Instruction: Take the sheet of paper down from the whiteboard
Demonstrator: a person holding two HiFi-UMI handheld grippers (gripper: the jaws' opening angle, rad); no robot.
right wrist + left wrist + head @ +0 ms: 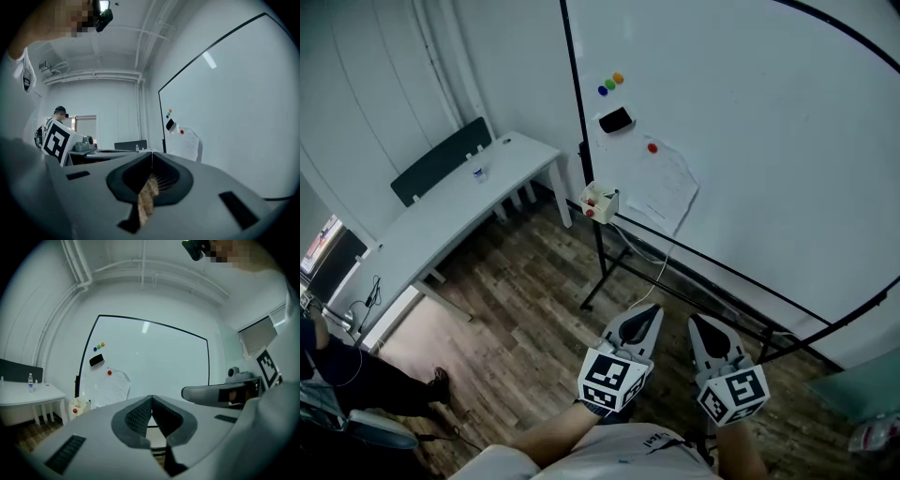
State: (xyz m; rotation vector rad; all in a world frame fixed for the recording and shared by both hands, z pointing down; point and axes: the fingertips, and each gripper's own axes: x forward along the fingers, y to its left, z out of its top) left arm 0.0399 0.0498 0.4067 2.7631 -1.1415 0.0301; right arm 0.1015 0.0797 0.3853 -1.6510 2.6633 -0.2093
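Observation:
The sheet of paper point(664, 187) hangs on the whiteboard point(769, 141), pinned by a red magnet point(652, 147) near its top. A black eraser point(615, 120) sits just above it. Both grippers are held low and well short of the board, side by side and pointing toward it. My left gripper point(651, 312) is shut with nothing in it, and my right gripper point(697, 323) is shut too. In the left gripper view the paper point(115, 387) shows far beyond the closed tips point(151, 398). In the right gripper view the paper point(188, 144) lies ahead to the right of the tips point(152, 153).
Three coloured magnets point(610, 84) sit above the eraser. A small white box point(600, 202) hangs at the board's left edge, over the black stand legs point(605, 277). A white table point(441, 225) with a small bottle point(478, 172) stands left. A person point(337, 366) sits at the far left.

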